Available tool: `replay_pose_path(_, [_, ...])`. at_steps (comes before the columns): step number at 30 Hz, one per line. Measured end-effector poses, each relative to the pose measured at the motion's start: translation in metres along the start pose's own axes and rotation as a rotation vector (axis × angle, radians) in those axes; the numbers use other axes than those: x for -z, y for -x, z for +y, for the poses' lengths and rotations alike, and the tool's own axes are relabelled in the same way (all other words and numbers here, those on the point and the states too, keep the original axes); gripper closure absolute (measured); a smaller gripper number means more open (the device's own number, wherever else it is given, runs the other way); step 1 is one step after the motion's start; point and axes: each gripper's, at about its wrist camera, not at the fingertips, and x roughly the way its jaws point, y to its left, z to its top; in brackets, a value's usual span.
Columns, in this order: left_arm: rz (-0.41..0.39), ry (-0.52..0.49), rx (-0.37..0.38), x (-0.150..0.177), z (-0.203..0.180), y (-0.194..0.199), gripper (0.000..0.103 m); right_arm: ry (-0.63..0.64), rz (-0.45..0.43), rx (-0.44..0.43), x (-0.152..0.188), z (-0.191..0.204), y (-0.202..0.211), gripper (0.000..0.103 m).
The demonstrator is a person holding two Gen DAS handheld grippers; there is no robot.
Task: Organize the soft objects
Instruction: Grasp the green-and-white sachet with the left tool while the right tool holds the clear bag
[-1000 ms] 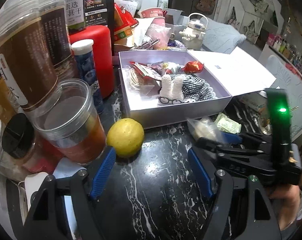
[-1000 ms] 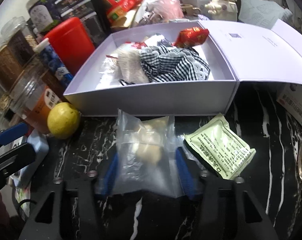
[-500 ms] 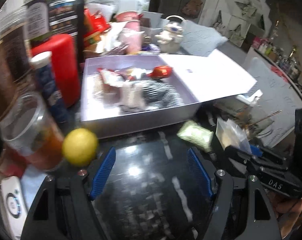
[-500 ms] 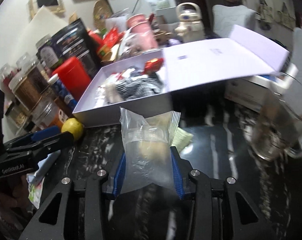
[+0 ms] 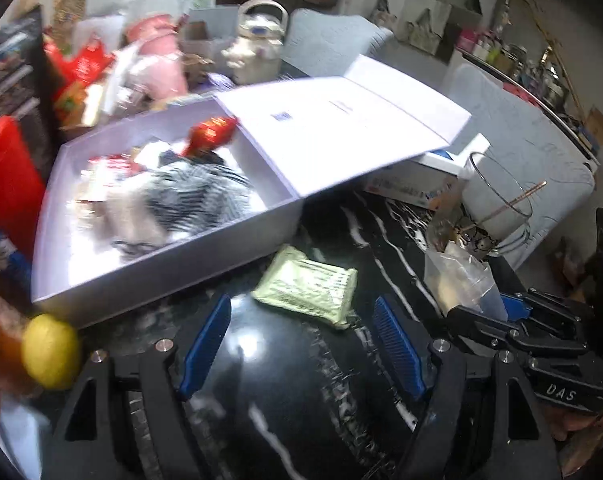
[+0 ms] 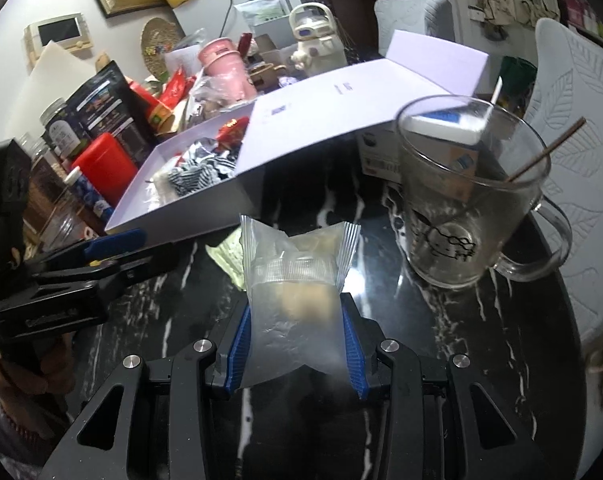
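Note:
My right gripper (image 6: 295, 340) is shut on a clear plastic bag (image 6: 297, 280) with a pale bun inside, held above the black marble table. The left wrist view shows the same bag (image 5: 461, 280) in that gripper (image 5: 513, 320) at the right. My left gripper (image 5: 301, 344) is open and empty, low over the table. A green foil packet (image 5: 307, 286) lies just beyond its fingertips. Behind the packet stands an open white box (image 5: 173, 276) holding a checkered cloth (image 5: 197, 196) and a red wrapper (image 5: 211, 132). In the right wrist view, the box (image 6: 189, 216) stands behind the left gripper (image 6: 113, 248).
A glass mug (image 6: 469, 200) with a stick in it stands right of the bag. The box lid (image 5: 341, 136) lies open over a carton. A lemon (image 5: 49, 356) sits at the box's left corner. A red canister (image 6: 105, 164), jars and packets crowd the left and back.
Both grippers have swung to the right. The right one closed on the bag and lifted it off the table. The left one moved from the lemon to the green packet.

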Motion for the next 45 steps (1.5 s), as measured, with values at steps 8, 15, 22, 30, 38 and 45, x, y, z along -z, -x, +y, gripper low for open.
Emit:
replay_pose_path(8, [0.089, -0.040, 0.045, -0.004, -0.001, -0.042, 0.029, 0.004, 0.036, 0.001, 0.001, -0.011, -0.009, 0.062])
replay_pose_path(15, [0.086, -0.159, 0.024, -0.008, -0.009, -0.058, 0.029, -0.019, 0.055, 0.008, 0.001, -0.015, -0.016, 0.062])
replay_pose_path(22, [0.113, -0.198, -0.001, -0.008, -0.010, -0.075, 0.028, -0.039, 0.067, 0.027, 0.005, -0.017, -0.017, 0.062])
replay_pose_path(30, [0.101, -0.252, -0.017, -0.003, -0.022, -0.079, 0.028, -0.054, 0.078, 0.036, 0.007, -0.017, -0.019, 0.062])
replay_pose_path(38, [0.094, -0.202, -0.019, 0.007, -0.018, -0.065, 0.044, -0.070, 0.087, 0.052, 0.014, -0.018, -0.018, 0.062])
replay_pose_path(45, [0.097, -0.177, -0.011, 0.033, -0.019, -0.032, 0.044, -0.059, 0.075, 0.051, 0.022, -0.011, -0.010, 0.062])
